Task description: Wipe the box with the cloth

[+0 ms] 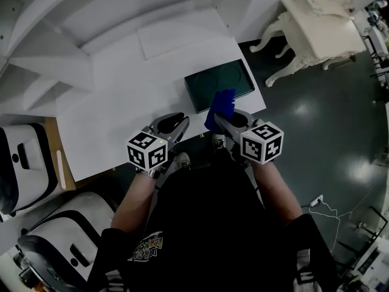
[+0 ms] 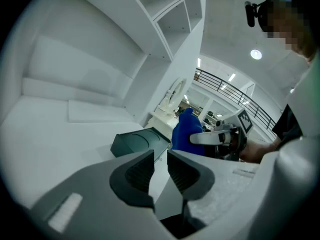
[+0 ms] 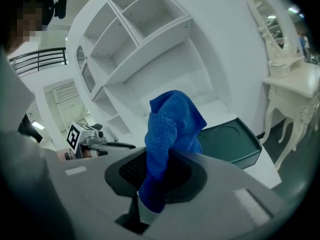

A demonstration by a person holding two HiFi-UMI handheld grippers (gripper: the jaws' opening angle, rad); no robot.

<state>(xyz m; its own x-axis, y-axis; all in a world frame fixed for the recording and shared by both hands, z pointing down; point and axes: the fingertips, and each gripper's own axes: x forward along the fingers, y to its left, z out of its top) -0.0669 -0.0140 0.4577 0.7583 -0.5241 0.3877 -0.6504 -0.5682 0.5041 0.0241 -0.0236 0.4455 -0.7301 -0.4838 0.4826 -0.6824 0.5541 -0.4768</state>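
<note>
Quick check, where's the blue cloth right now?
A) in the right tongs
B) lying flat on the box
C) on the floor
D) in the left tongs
A: the cloth is pinched between the right tongs; the left tongs stand open, empty.

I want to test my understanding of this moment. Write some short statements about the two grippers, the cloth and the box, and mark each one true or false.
1. The right gripper holds the blue cloth between its jaws. True.
2. The dark green box lies on the white table. True.
3. The left gripper is shut on the box. False: its jaws stand a little apart with nothing between them, and the box lies on the table beyond them.
4. The cloth lies spread flat on the table. False: it is bunched up and stands out of the right gripper's jaws.
</note>
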